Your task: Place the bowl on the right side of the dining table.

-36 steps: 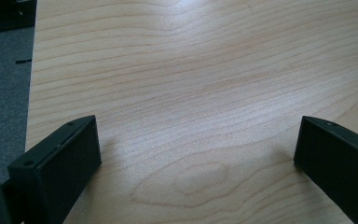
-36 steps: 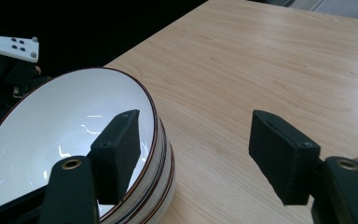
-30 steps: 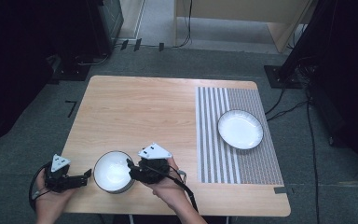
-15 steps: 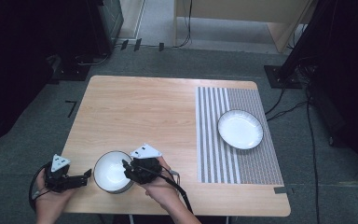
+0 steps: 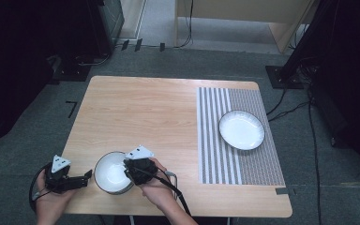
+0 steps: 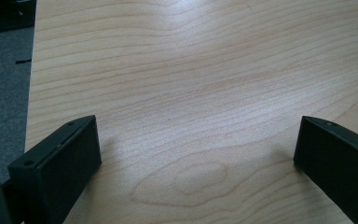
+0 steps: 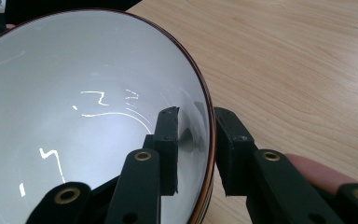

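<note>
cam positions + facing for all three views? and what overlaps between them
High view: above the person's side, looking forward and down on the table; both hands, left gripper, right gripper, bowl, plate on a striped mat.
Left gripper view: along its open jaws at bare wood.
Right gripper view: along its jaws, which have just been closing over the bowl's rim; a fingertip shows.
Shared: bowl in high and right gripper views; tabletop in all.

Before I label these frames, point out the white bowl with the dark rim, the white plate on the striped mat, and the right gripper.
white bowl point(image 5: 110, 173): high view, inner bottom.
white plate point(image 5: 241, 130): high view, centre.
right gripper point(image 7: 196, 135): right gripper view, between fingertips, at bowl's rim.
</note>
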The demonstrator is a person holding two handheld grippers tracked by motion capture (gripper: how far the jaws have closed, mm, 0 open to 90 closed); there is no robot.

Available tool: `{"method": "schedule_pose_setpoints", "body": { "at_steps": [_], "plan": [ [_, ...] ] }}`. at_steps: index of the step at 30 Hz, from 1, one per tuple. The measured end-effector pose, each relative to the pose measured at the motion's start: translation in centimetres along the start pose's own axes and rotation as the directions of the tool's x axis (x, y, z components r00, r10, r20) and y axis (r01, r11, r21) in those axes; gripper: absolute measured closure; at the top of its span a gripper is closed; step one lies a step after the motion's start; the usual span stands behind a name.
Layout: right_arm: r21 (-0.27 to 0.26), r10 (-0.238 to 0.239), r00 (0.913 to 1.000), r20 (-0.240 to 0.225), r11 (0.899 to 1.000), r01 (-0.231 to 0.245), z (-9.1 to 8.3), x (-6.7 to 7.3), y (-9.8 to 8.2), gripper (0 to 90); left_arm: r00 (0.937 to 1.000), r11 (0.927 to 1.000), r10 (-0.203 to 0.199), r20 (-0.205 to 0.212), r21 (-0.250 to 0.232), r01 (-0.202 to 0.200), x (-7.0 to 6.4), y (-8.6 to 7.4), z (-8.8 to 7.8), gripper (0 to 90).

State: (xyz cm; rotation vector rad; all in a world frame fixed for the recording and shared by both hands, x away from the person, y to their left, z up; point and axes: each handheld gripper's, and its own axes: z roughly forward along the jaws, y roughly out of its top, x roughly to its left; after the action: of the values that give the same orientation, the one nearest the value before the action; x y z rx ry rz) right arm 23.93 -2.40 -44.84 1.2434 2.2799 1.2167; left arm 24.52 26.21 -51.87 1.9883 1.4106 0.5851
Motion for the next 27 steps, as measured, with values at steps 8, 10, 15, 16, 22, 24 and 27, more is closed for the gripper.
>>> {"method": "schedule_pose_setpoints", "body": {
  "at_steps": [8, 10, 15, 16, 22, 24, 27],
  "plan": [
    [-0.013, 0.005, 1.0, 0.002, 1.0, -0.005, -0.6, -0.2, 0.2, 80.4, 1.0, 1.0, 0.0, 0.0, 0.0, 0.0, 0.0, 0.0, 0.0, 0.0],
    [-0.012, 0.0, 1.0, 0.008, 1.0, 0.0, -0.6, -0.2, 0.2, 80.6, 1.0, 1.0, 0.0, 0.0, 0.0, 0.0, 0.0, 0.0, 0.0, 0.0],
    [-0.016, 0.0, 0.9997, 0.025, 1.0, 0.0, -0.7, 0.1, 0.2, 81.5, 1.0, 1.0, 0.0, 0.0, 0.0, 0.0, 0.0, 0.0, 0.0, 0.0],
    [-0.017, 0.0, 0.9997, 0.026, 1.0, 0.0, -0.7, 0.1, 0.2, 81.7, 1.0, 1.0, 0.0, 0.0, 0.0, 0.0, 0.0, 0.0, 0.0, 0.0],
    [-0.023, 0.013, 0.9996, 0.027, 1.0, -0.013, -0.8, 0.0, 0.2, 82.2, 1.0, 1.0, 0.0, 0.0, 0.0, 0.0, 0.0, 0.0, 0.0, 0.0],
    [-0.035, 0.016, 0.9997, 0.021, 0.999, -0.015, -1.0, 0.0, 0.4, 83.2, 1.0, 1.0, 0.0, 0.0, 0.001, 0.0, 0.0, 0.0, 0.0, 0.0],
    [-0.05, 0.039, 0.9992, 0.009, 0.998, -0.039, -1.3, -0.1, 0.5, 84.5, 1.0, 1.0, 0.001, 0.0, 0.001, -0.001, 0.0, 0.0, 0.0, 0.0]
  ]
}}
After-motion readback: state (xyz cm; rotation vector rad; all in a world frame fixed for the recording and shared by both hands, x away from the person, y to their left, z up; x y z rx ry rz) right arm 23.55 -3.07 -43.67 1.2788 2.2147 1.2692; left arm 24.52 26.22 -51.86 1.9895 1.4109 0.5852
